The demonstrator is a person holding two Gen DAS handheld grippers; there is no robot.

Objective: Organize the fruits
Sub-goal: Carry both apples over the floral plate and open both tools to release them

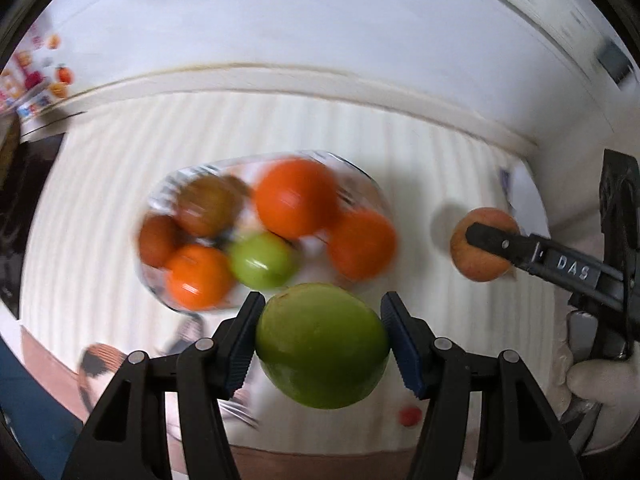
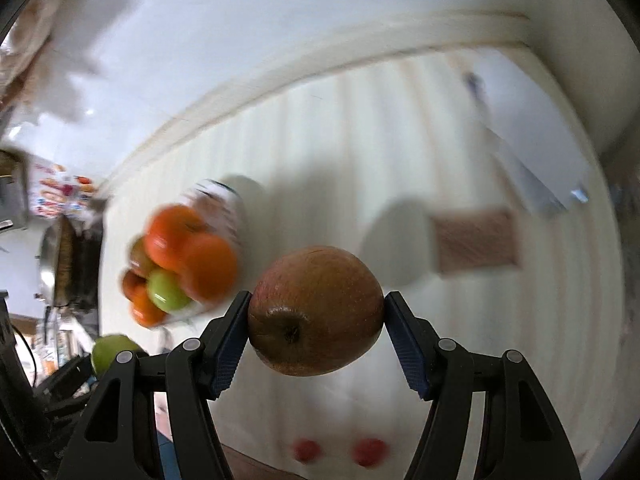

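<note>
My left gripper (image 1: pixel 322 344) is shut on a large green apple (image 1: pixel 322 346) and holds it above the striped cloth, just in front of a clear bowl (image 1: pixel 360 178). The bowl holds oranges (image 1: pixel 296 198), a small green apple (image 1: pixel 262 260) and brownish fruits (image 1: pixel 208 204). My right gripper (image 2: pixel 318 334) is shut on a red-brown apple (image 2: pixel 316 310). In the left wrist view that gripper (image 1: pixel 492 242) and its apple (image 1: pixel 480 268) are to the right of the bowl. The bowl (image 2: pixel 218 200) and the green apple (image 2: pixel 110 350) show at the left of the right wrist view.
A white striped cloth (image 1: pixel 400 140) covers the table. A brown block (image 2: pixel 476 242) and a knife (image 2: pixel 532 184) lie at the right. Small red fruits (image 2: pixel 368 450) lie near the front edge. A gloved hand (image 1: pixel 604 384) holds the right gripper.
</note>
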